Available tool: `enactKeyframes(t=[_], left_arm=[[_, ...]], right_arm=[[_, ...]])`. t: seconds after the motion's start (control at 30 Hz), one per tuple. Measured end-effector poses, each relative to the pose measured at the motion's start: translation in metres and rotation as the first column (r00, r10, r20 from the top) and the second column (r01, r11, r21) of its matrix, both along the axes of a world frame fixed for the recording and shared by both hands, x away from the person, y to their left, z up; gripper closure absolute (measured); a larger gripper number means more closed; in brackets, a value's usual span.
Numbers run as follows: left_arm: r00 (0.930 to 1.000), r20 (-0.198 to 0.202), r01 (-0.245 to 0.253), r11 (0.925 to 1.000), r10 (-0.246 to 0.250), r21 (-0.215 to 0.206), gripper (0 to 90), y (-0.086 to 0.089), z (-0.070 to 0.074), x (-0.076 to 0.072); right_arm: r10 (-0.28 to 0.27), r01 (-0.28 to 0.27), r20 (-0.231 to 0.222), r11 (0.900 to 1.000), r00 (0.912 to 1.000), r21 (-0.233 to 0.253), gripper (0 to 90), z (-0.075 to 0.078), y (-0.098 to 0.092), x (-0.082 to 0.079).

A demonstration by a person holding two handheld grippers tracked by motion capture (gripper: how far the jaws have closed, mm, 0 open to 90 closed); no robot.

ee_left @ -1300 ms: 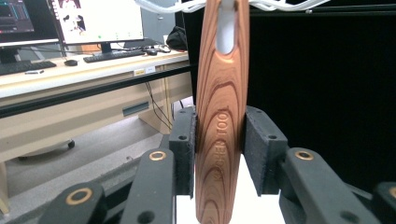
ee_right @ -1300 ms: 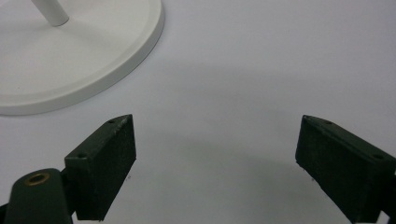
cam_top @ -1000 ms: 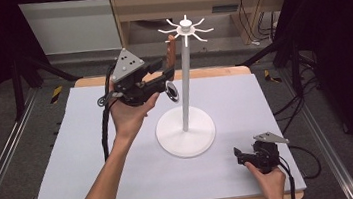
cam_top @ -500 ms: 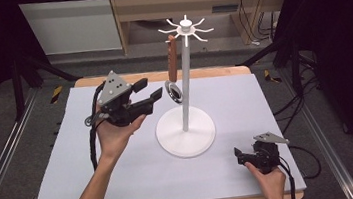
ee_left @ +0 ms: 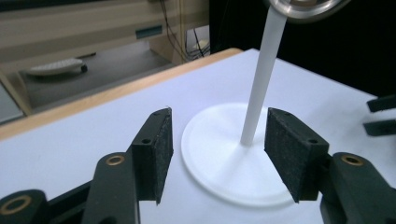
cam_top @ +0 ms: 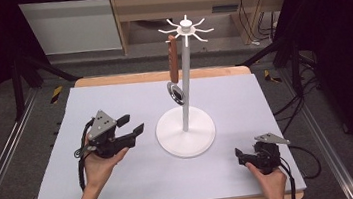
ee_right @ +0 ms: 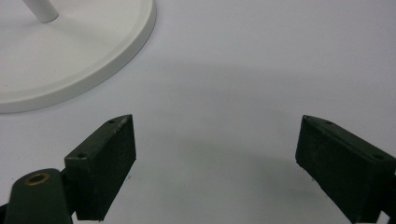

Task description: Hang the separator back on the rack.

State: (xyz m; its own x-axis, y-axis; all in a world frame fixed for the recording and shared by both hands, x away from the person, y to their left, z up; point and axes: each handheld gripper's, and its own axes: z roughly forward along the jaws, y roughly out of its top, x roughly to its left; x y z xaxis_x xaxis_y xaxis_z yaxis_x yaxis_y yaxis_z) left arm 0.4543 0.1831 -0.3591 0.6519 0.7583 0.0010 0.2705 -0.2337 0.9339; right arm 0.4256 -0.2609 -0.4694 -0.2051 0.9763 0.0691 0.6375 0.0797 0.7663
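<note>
The utensil [cam_top: 174,67] is seen hung by its brown handle from a hook of the white stand [cam_top: 186,128], its metal head dangling just beside the pole, clear of the desk [cam_top: 125,196] so that it swings free. The left tongs [cam_top: 133,130] are held spread and empty, low over the desk just left of the stand's base, jaws aimed at the pole. The right tongs [cam_top: 238,154] are rested near the front right edge, jaws wide apart and empty, kept out of the way. The hanging looks to be done.
</note>
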Motion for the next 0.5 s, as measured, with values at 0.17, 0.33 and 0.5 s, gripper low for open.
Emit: enactKeyframes(t=[0.17,0.33,0.5], left_arm=[[0.9990,-0.037,-0.024,0.9995,0.025,0.018,40.5,0.014,-0.021,-0.004],[0.9925,-0.096,-0.070,0.9955,0.076,0.063,39.1,0.034,-0.052,-0.009],[0.9850,-0.127,-0.111,0.9923,0.117,0.055,37.9,0.051,-0.072,-0.012]], right_arm=[[-0.003,0.003,-0.001,1.000,1.0000,-0.004,12.6,-0.001,-0.002,0.000],[-0.017,0.017,-0.007,1.000,0.9998,-0.002,12.6,-0.002,-0.004,-0.001],[-0.037,0.037,-0.016,0.999,0.9992,0.000,12.6,-0.003,-0.008,-0.002]])
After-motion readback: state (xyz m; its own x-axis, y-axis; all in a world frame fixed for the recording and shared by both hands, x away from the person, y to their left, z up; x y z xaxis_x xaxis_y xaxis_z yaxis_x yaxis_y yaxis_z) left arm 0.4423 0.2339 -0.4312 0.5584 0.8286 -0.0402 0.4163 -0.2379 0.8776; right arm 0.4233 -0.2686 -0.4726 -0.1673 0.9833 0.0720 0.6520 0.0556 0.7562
